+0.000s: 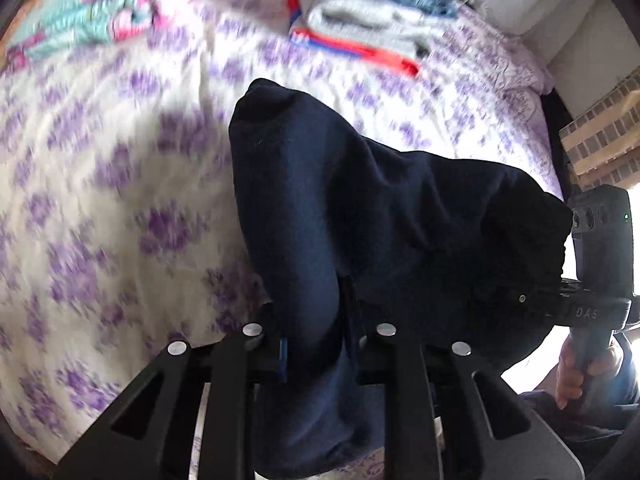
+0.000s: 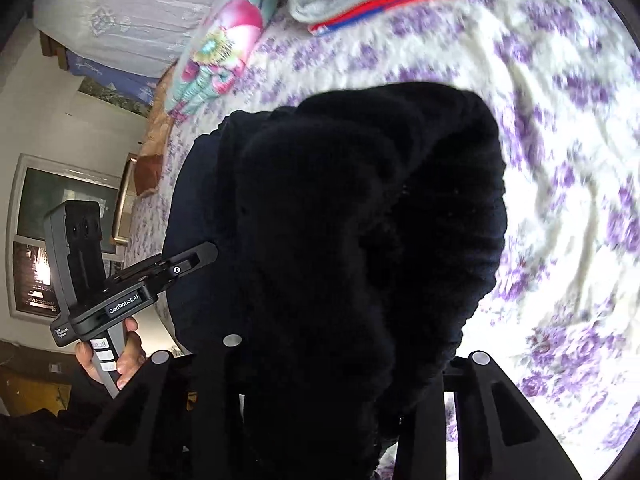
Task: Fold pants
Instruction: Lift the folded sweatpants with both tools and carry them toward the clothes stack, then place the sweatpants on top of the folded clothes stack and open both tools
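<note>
My left claw (image 1: pixel 316 344) is clenched on a bunch of the dark navy pants (image 1: pixel 360 208), and my right claw (image 2: pixel 320 360) grasps another part, both holding them above the bed (image 1: pixel 100 200). I judge the lift needs even height and gentle tension so the fabric hangs flat. Their long axis is hard to tell; the cloth runs away from me toward the folded clothes stack (image 1: pixel 360 20)

I see daylight blowing out the bedspread (image 2: pixel 560 128) near my right view; motion blur smears its print, the fisheye bends edges, the pants (image 2: pixel 360 220) read nearly black.
</note>
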